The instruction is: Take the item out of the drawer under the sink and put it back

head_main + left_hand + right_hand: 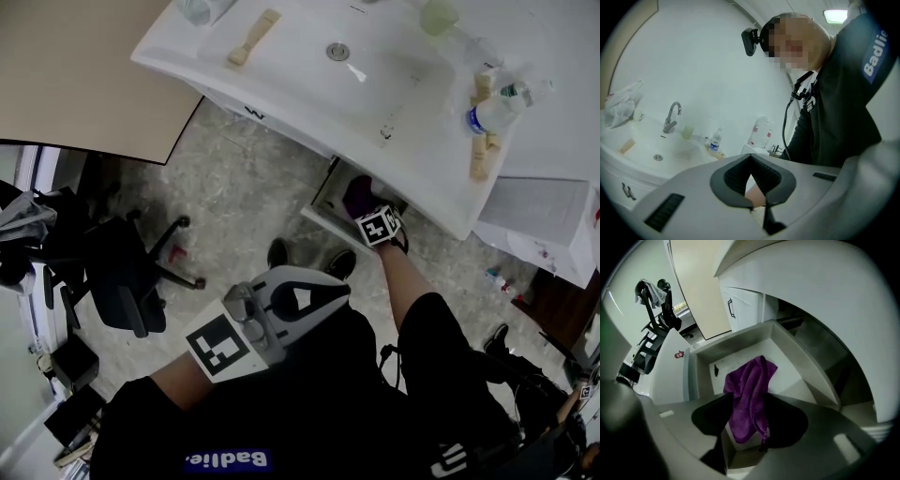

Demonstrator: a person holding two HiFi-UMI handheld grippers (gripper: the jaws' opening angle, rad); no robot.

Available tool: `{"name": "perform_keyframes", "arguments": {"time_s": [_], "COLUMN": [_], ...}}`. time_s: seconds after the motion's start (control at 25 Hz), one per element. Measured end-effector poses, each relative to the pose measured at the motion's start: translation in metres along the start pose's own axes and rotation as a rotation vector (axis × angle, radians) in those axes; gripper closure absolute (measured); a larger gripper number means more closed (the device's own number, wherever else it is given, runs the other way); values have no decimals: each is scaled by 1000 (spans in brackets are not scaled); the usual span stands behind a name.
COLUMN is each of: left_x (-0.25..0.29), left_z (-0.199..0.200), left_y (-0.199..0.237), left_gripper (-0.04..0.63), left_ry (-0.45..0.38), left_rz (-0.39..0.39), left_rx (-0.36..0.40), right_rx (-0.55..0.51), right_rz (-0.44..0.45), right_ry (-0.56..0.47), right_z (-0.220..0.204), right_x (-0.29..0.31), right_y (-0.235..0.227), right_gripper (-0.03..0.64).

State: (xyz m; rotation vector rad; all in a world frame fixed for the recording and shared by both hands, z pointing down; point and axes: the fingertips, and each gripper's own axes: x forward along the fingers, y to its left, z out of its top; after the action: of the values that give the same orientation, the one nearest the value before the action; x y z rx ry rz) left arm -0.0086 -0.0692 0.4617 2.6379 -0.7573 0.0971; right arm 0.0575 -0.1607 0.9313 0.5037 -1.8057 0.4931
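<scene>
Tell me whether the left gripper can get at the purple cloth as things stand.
Probably not. The left gripper hangs back by the person's body, jaws together, while the purple cloth sits at the open drawer between the right gripper's open jaws.

Drawer [696, 380] open-topped; sink [281, 80] overhangs its inner part.

A crumpled purple cloth [751, 380] hangs loose between the spread jaws of the right tool [750, 401], not pinched. The open white drawer [792, 357] lies just beyond the tool's tips.
</scene>
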Motion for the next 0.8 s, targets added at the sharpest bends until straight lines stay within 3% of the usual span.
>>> {"name": "perform_keyframes", "arguments": {"time_s": [0.32, 0.48, 0.68, 0.8], "left_x": [-5, -9, -12, -14], "left_z": [-10, -18, -23, -23], "left_y": [1, -3, -9, -14], "left_gripper": [600, 600, 600, 600], "left_ry": [27, 42, 43, 45], "left_rz": [28, 34, 33, 28], "left_rx": [-16, -14, -13, -7], "right_rx": [-12, -76, -108, -87], "right_rz": [-2, -12, -19, -19], "right_ry": [52, 98, 84, 55], "right_z": [-4, -10, -11, -9], "right_x": [25, 34, 32, 23], "right_y": [-5, -3, 4, 7], "right_gripper": [436, 437, 513, 523]}}
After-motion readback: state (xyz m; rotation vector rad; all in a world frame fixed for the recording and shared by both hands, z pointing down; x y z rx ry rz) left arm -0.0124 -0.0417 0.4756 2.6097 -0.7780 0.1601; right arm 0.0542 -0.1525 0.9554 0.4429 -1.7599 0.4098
